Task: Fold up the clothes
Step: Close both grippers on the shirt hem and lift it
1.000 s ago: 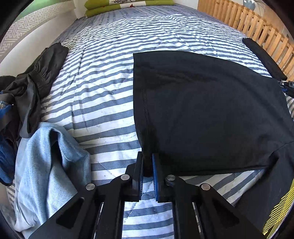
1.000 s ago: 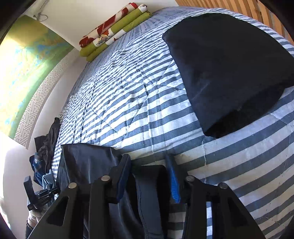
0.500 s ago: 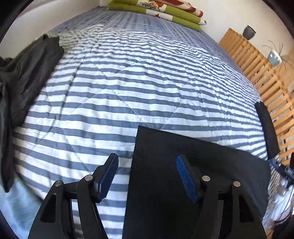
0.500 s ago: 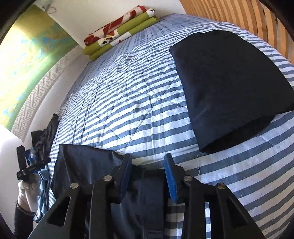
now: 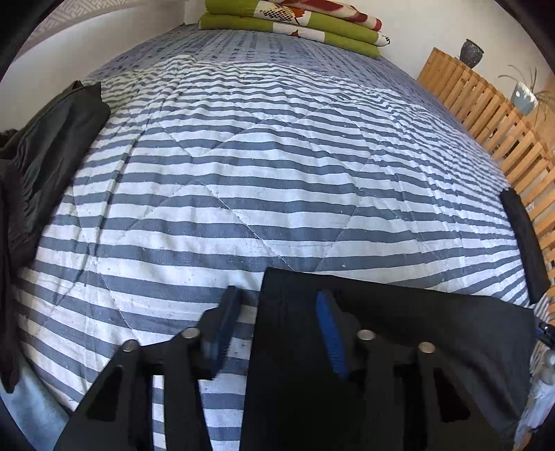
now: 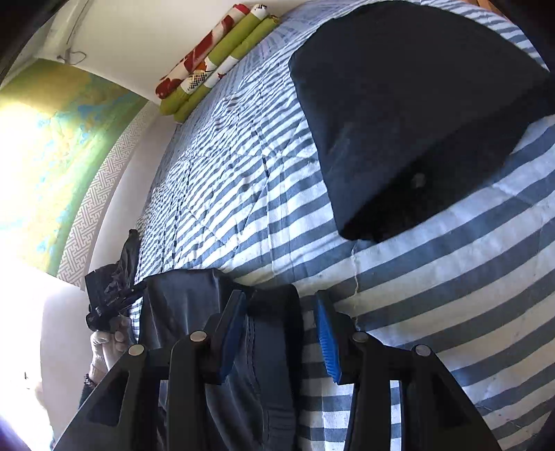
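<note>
A black garment [image 5: 433, 347] lies flat on the striped bed, its far left corner between my left gripper's [image 5: 277, 326] open fingers, which do not press on it. In the right wrist view the same dark garment [image 6: 270, 364] bunches at the bed's near edge. My right gripper [image 6: 279, 334] stands open over it, a fold of cloth lying loose between the blue pads [image 6: 327, 343]. A folded dark garment [image 6: 399, 104] rests further up the bed on the right. A gloved hand [image 6: 105, 341] holding the other gripper shows at the left.
A heap of dark clothes [image 5: 52, 149] and light blue denim [image 5: 27, 409] sits at the bed's left edge. Folded green and red blankets [image 5: 295, 24] lie at the head. A wooden slatted rail [image 5: 485, 114] runs along the right side.
My left gripper was shut on the black garment's near corner; it has let go, opened and moved up to the far corner. The right gripper stayed open over the bunched edge and tilted.
</note>
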`<act>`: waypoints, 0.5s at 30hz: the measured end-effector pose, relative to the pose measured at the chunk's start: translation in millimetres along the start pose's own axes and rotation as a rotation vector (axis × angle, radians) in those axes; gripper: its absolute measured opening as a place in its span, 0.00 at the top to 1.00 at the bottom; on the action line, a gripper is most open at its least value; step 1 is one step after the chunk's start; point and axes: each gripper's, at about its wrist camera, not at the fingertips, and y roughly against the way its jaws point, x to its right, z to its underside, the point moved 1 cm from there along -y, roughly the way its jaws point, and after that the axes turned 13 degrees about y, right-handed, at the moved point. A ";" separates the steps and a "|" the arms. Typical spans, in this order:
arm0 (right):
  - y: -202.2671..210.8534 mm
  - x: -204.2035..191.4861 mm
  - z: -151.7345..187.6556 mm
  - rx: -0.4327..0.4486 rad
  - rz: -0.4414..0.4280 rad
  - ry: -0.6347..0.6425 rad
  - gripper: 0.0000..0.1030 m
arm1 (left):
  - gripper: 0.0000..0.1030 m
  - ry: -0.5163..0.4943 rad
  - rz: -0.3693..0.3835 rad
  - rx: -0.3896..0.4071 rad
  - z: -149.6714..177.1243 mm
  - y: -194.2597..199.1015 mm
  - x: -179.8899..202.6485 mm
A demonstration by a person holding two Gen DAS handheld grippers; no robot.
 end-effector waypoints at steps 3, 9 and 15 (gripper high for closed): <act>-3.7 -22.1 0.2 0.001 0.017 0.084 0.80 | 0.95 0.022 0.003 0.003 -1.8 4.9 -6.7; 39.3 -49.7 -11.1 0.119 0.194 0.230 0.86 | 0.98 0.039 0.042 0.027 -3.8 10.6 -11.2; 25.9 -38.7 -11.8 0.049 0.268 0.230 0.89 | 0.47 0.129 0.127 -0.011 -7.7 0.6 -15.3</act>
